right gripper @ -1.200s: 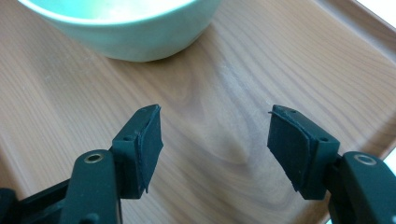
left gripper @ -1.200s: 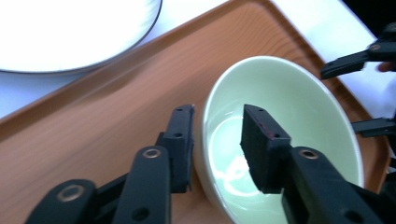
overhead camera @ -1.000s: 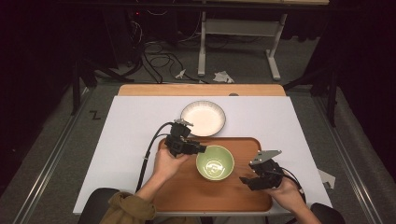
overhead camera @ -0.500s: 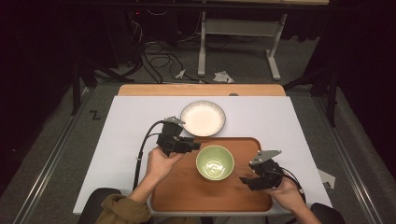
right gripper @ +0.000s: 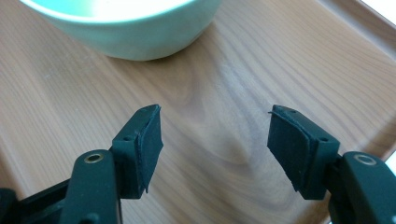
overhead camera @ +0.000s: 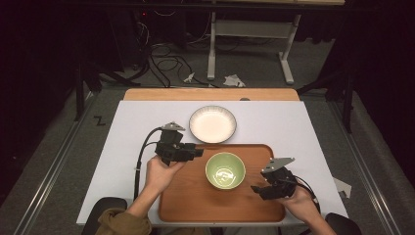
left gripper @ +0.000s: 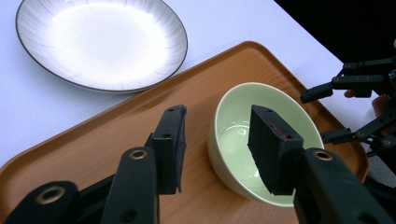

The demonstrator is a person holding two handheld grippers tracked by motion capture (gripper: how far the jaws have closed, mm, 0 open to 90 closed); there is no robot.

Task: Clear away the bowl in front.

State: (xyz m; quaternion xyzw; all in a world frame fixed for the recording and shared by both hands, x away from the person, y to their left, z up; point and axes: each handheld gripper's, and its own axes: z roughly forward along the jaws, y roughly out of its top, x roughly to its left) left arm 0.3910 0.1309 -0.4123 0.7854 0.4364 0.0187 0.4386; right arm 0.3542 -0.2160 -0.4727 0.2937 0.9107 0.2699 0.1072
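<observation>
The green bowl (overhead camera: 225, 170) is seen upright near the middle of the high view, resting on the wooden tray (overhead camera: 186, 205), with nothing visible inside it but a sheen at the bottom. In the left gripper view the bowl (left gripper: 233, 140) sits in the lower centre, and the left tool (left gripper: 219, 149) is held just above and beside its rim, one black pad hanging over the bowl's hollow and the other outside the wall; the pads are not pressed on the rim, and the jaws have just been opening, so the bowl is judged released. In the high view the left tool (overhead camera: 188, 152) is found at the tray's upper left edge. The right tool (overhead camera: 258, 188) is held low over the tray at the lower right of that view, spread wide with bare wood between its pads, as the right gripper view (right gripper: 215, 140) confirms. The white plate (overhead camera: 213, 124) lies above the tray on the white desk (overhead camera: 303, 127). A risk is judged to remain: if the left tool is drawn away sideways, the inner pad could catch the rim and tip or drag the bowl across the smooth tray.
</observation>
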